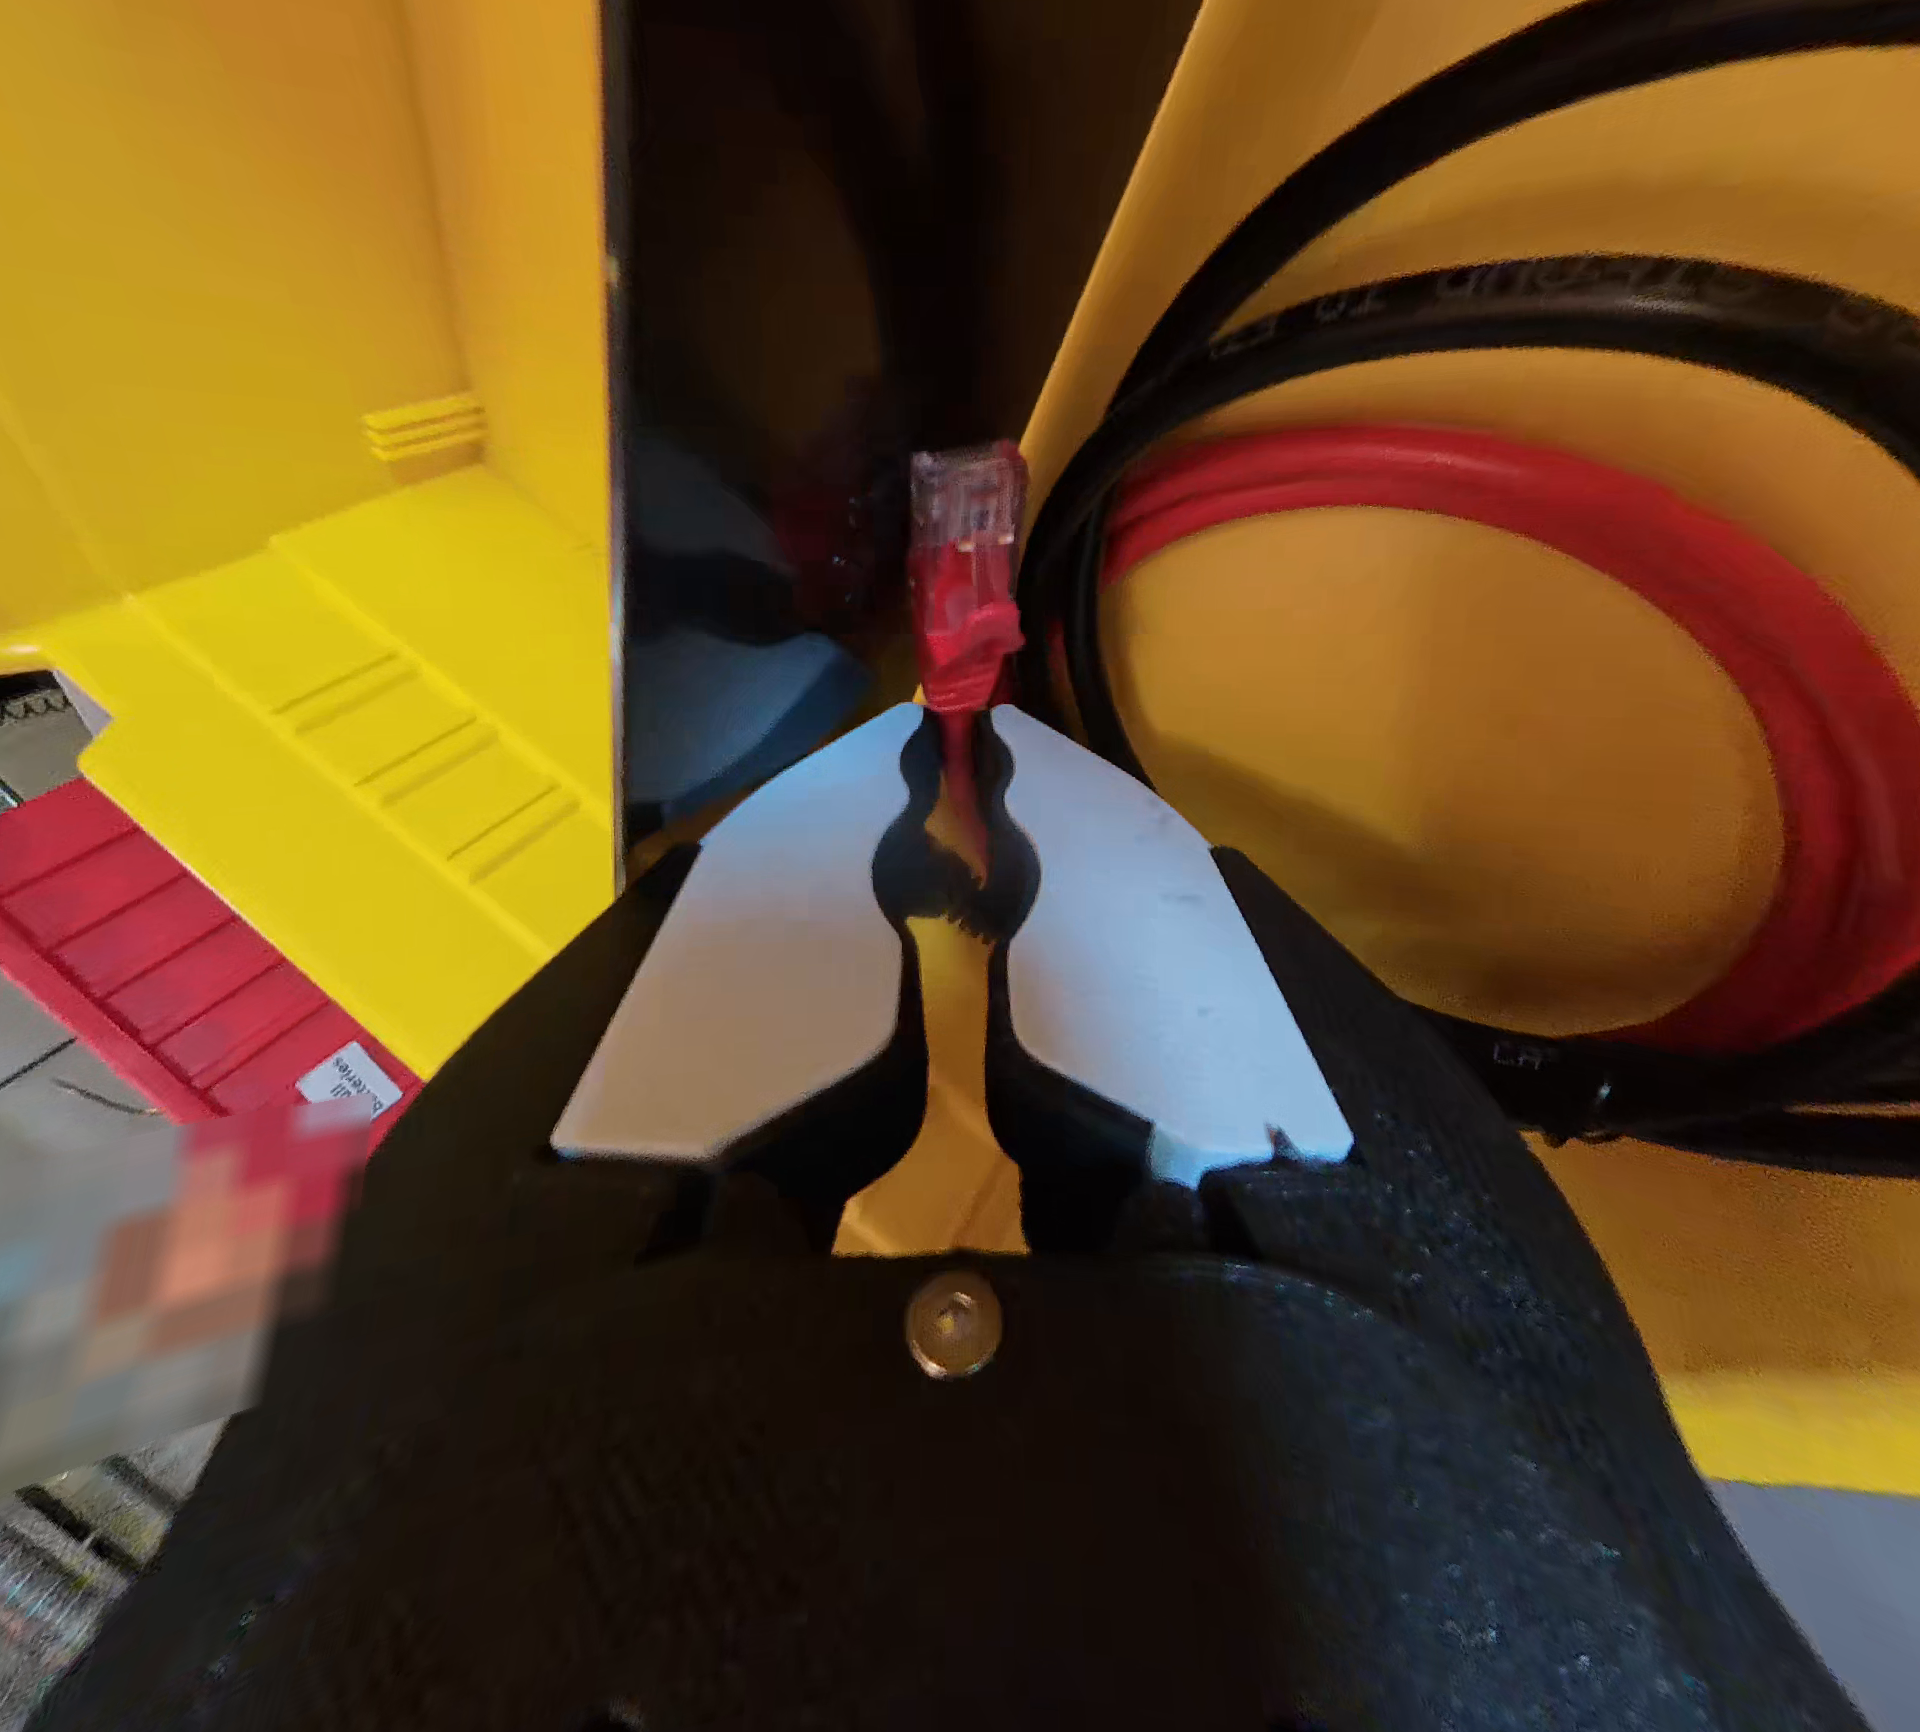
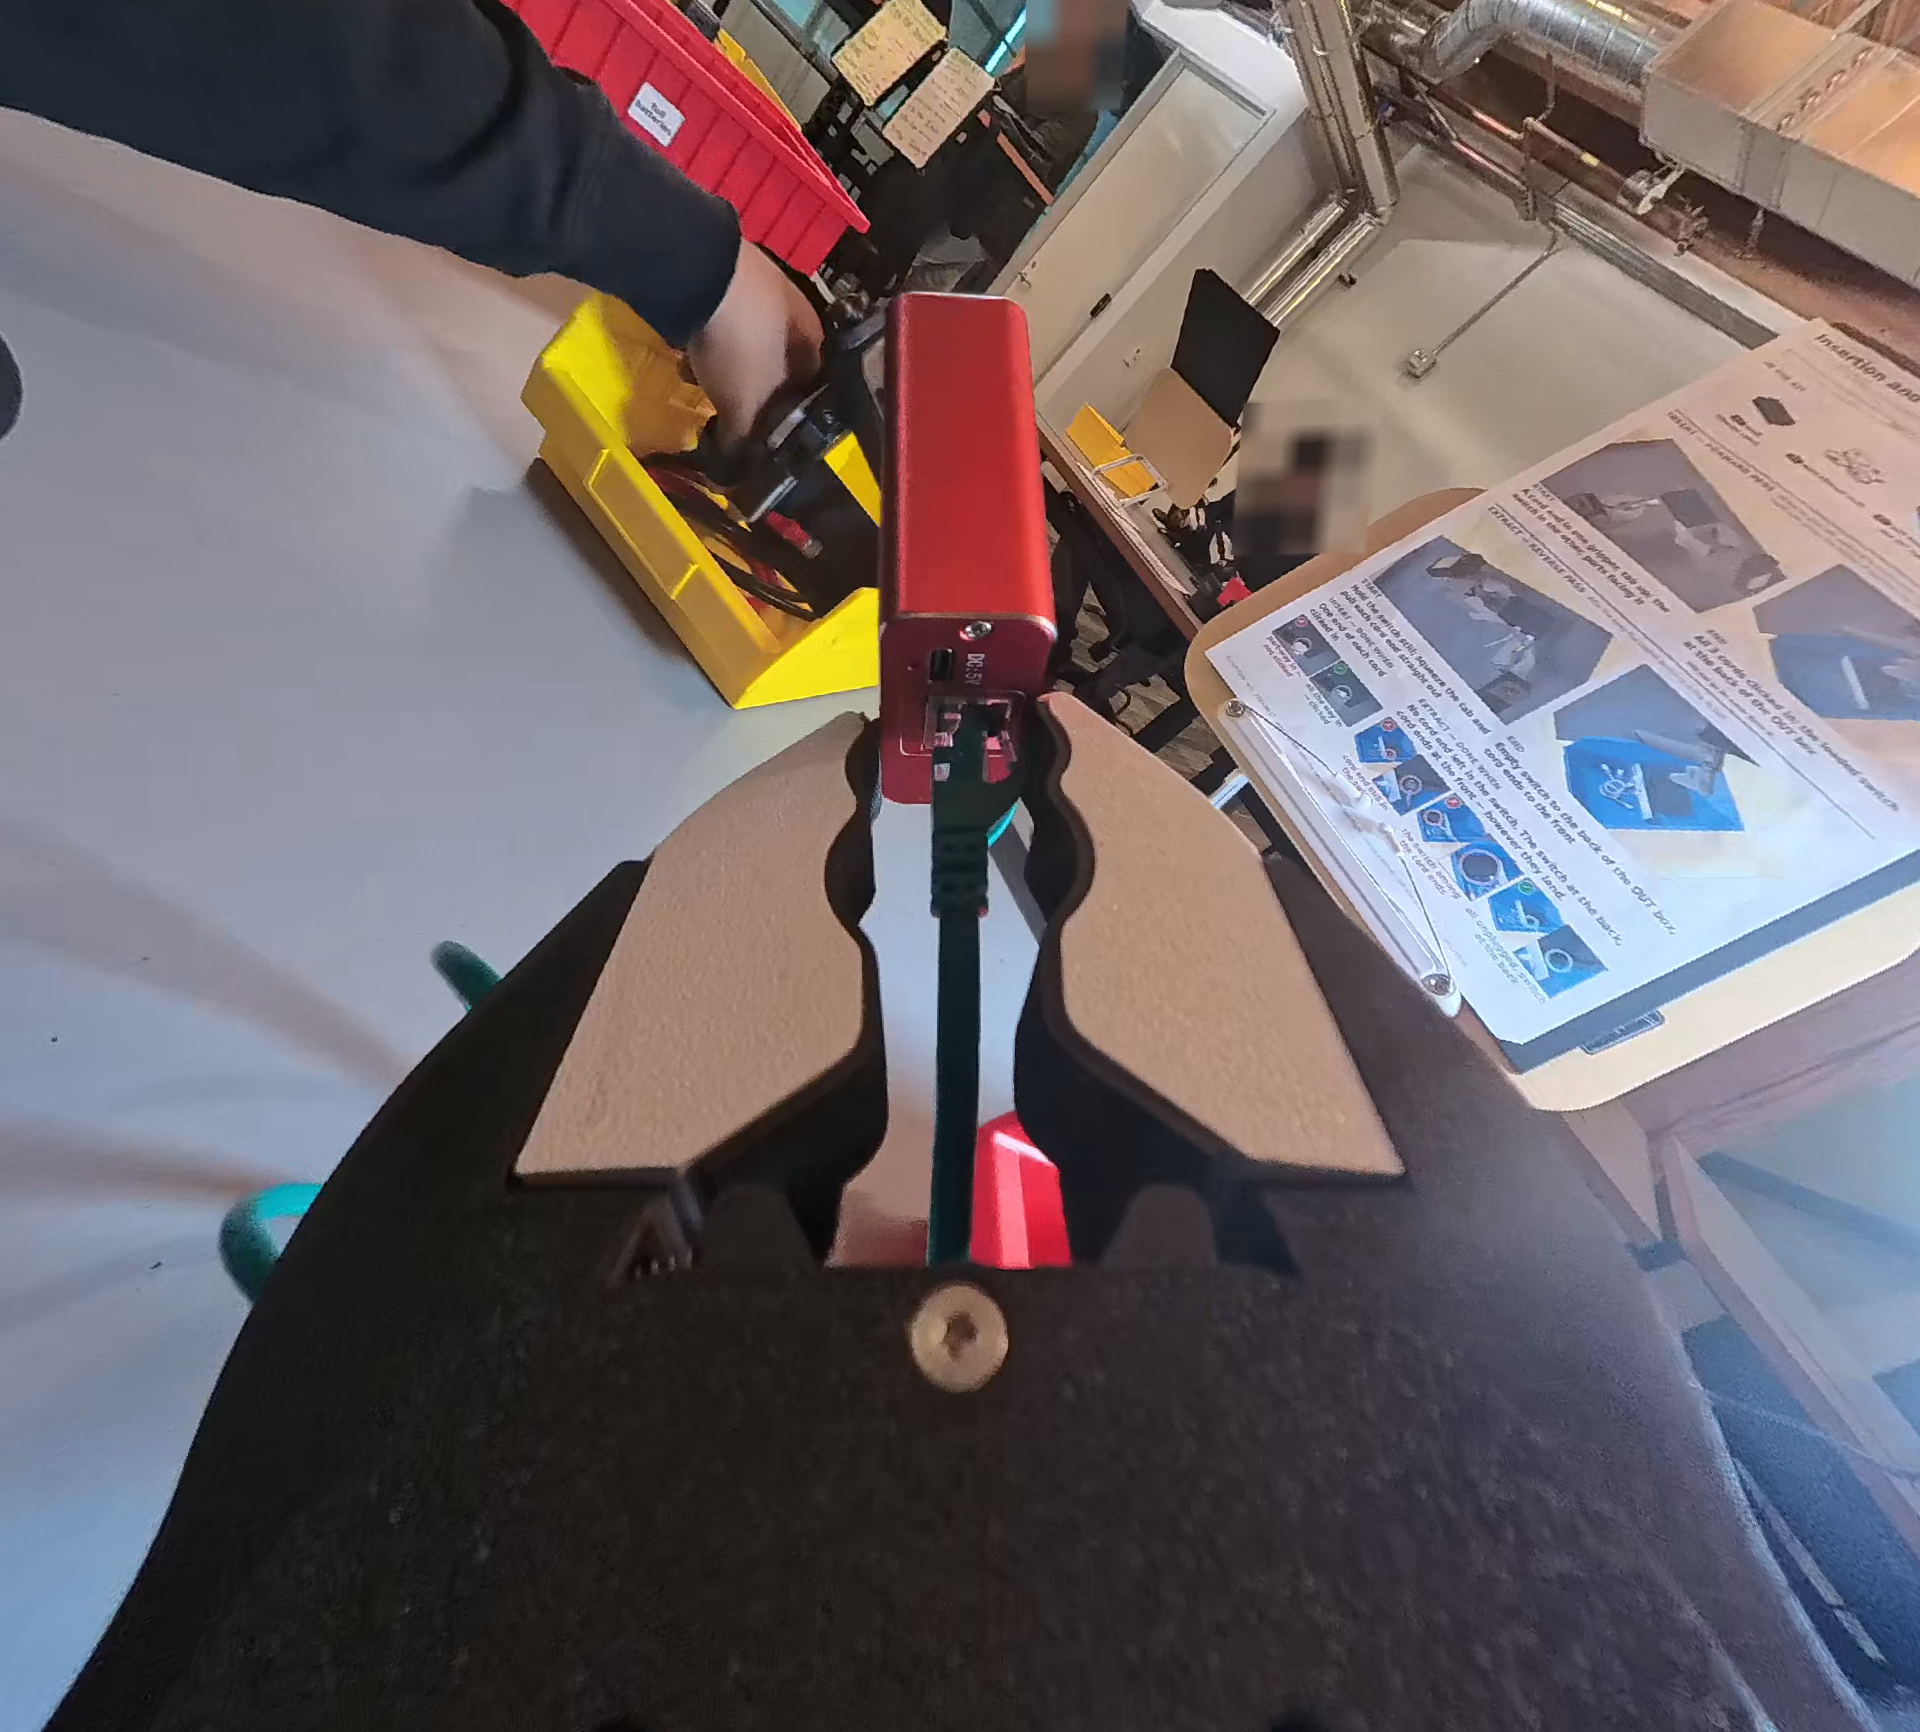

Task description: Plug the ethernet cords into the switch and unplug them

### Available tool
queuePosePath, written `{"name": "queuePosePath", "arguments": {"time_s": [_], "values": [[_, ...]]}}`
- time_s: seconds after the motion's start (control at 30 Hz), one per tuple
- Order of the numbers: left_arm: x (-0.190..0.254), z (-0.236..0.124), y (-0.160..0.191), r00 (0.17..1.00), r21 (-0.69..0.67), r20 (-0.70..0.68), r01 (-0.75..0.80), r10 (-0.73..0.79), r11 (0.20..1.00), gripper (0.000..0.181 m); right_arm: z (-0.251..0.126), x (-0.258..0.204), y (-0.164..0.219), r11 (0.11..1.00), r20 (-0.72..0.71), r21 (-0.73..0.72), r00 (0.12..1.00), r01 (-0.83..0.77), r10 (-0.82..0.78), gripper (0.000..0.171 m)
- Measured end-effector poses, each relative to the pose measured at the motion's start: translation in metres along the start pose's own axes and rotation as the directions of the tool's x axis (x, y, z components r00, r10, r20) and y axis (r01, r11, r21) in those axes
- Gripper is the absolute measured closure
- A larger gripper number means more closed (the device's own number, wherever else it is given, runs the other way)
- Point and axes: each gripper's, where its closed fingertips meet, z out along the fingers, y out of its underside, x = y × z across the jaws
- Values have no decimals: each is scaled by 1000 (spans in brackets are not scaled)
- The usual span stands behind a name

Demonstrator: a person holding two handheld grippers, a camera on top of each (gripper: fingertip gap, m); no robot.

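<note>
In the left wrist view, my left gripper (image 1: 956, 721) is shut on a red ethernet cord just behind its clear plug (image 1: 966, 560), which points up and away inside a yellow bin (image 1: 260, 228). The rest of the red cord (image 1: 1662, 560) lies coiled at the right with a black cord (image 1: 1351, 228). In the right wrist view, my right gripper (image 2: 951, 716) is shut on the near end of a red switch (image 2: 961, 456) held above the table. A green cord (image 2: 954, 851) is plugged into the switch's near port and runs back between the fingers.
A black divider (image 1: 779, 124) stands just left of the plug. In the right wrist view, a person's hand (image 2: 758, 332) holds the left gripper (image 2: 790, 456) in the yellow bin (image 2: 665, 529) on the grey table (image 2: 260, 539). A red bin (image 2: 623, 41) sits behind; an instruction sheet (image 2: 1662, 643) lies right. There is about 45 cm between the tips of the two grippers.
</note>
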Motion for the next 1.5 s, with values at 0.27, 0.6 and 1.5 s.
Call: {"name": "queuePosePath", "arguments": {"time_s": [0.27,0.6,1.5], "values": [[-20,-102,-6,994,344,99,7,-44,939,176,-4,9,-2,999,-21,30,999,-40,40,146],[-84,-275,29,950,733,214,-2,-228,681,175,-4,8,-14,999,-27,43,999,-28,30,146],[281,-233,-35,678,911,-374,141,633,388,175,-26,-53,4,997,290,-26,955,67,-56,146]]}}
